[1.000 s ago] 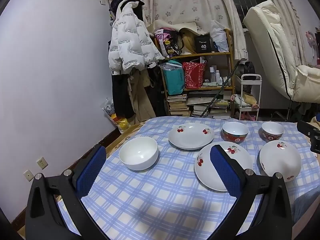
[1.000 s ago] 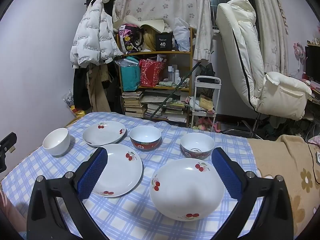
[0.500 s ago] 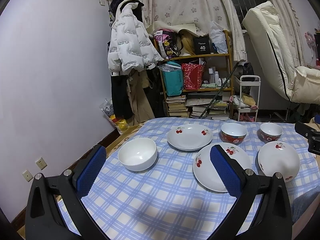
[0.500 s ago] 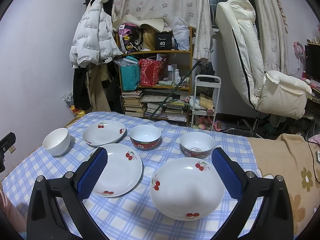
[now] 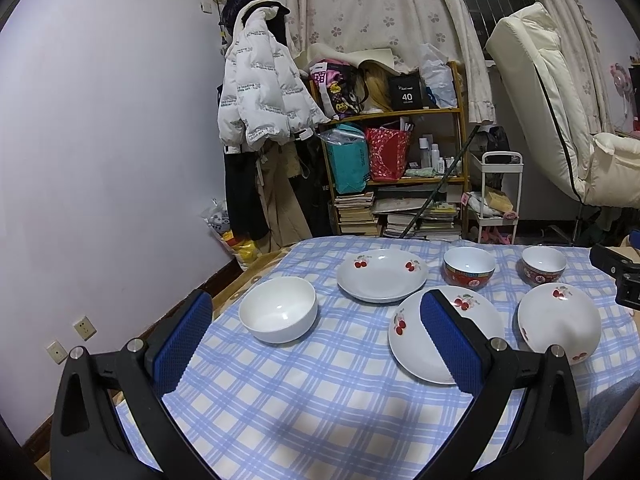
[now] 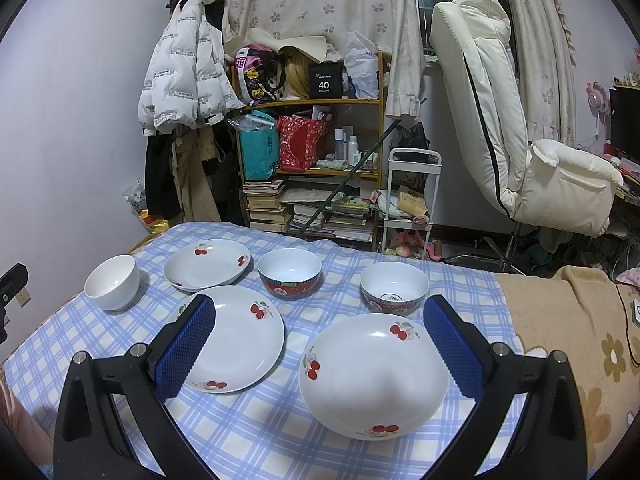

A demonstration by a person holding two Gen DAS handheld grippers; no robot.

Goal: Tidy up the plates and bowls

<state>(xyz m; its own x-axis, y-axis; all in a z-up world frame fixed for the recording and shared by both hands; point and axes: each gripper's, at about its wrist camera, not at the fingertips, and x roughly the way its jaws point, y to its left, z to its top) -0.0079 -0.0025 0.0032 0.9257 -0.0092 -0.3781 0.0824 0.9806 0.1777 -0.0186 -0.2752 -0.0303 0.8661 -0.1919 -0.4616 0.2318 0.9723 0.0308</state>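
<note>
On the blue checked tablecloth (image 5: 304,396) stand a plain white bowl (image 5: 278,309) at the left, three cherry-patterned plates (image 5: 382,274) (image 5: 414,332) (image 5: 559,322) and two red-sided bowls (image 5: 469,267) (image 5: 544,265) at the back. My left gripper (image 5: 316,338) is open above the cloth, near the white bowl and the middle plate. My right gripper (image 6: 320,344) is open, with the nearest cherry plate (image 6: 374,374) between and beyond its blue pads. The middle plate (image 6: 240,338) lies behind its left finger. The white bowl (image 6: 112,282) sits far left.
A cluttered shelf (image 5: 394,168) with bags and stacked books stands behind the table, with a white puffer jacket (image 5: 264,96) hanging to its left. A white reclined chair (image 6: 508,132) and a small trolley (image 6: 412,204) are at the right. A beige flowered blanket (image 6: 568,340) covers the table's right end.
The left wrist view has tilted up a little, so the dishes sit slightly lower and smaller in it. The right gripper is nearly still. Both grippers remain open.
</note>
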